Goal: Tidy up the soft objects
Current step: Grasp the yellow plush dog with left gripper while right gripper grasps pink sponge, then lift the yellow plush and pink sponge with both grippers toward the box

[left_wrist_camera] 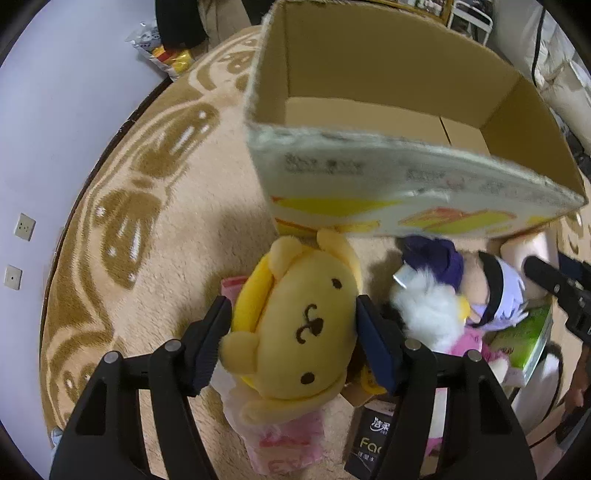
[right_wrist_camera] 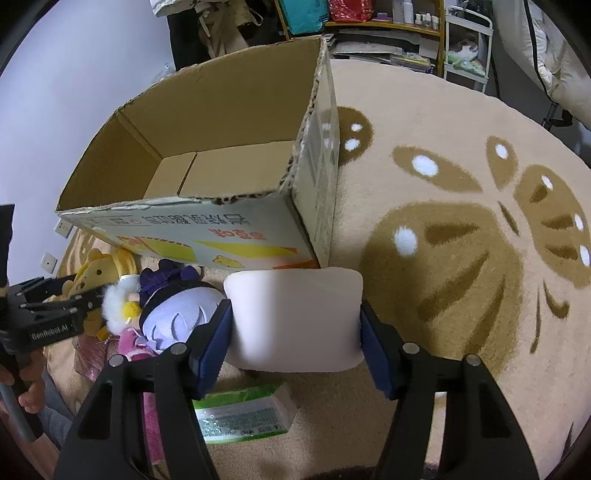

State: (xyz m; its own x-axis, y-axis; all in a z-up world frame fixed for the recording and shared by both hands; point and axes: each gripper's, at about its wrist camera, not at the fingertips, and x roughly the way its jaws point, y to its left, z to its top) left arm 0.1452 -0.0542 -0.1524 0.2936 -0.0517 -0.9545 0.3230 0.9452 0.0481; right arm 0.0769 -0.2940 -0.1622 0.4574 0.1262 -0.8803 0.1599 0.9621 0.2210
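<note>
Both tongs point steeply down at a pile of soft things lying on the rug (right_wrist_camera: 424, 122) just in front of the box (left_wrist_camera: 369, 192). The left tongs (left_wrist_camera: 293, 334) stand about half open, their pads against both sides of the yellow bear's (left_wrist_camera: 303, 321) head, so they have hold of it; the bear lies face up on a pink pack (left_wrist_camera: 284, 446). The right tongs (right_wrist_camera: 295, 325) are likewise half open and closed on the white cushion (right_wrist_camera: 293, 317), which sits against the box's near right corner. A person's hand (right_wrist_camera: 26, 384) grips the left tool's handle at the left edge of the right wrist view.

Between bear and cushion lies a doll (right_wrist_camera: 173, 314) with pale lilac hair, a black band and a dark purple bow, beside a white fluffy toy (left_wrist_camera: 428, 306). Near the cushion lies a green tissue pack (right_wrist_camera: 243, 411), and near the bear a black pack (left_wrist_camera: 373, 443) lettered "Fac" (the rest is hidden by the tongs).

The box is open-topped cardboard with torn edges, nothing visible inside it; its near wall carries yellow and orange graphics and upside-down red and dark characters that I cannot read. The rug is cream with tan bear patterns. Far right stand cluttered shelves (right_wrist_camera: 388, 22); the left wall (left_wrist_camera: 55, 110) is pale, with two sockets (left_wrist_camera: 24, 226). The left tool's body reads "GenRobot.AI"
</note>
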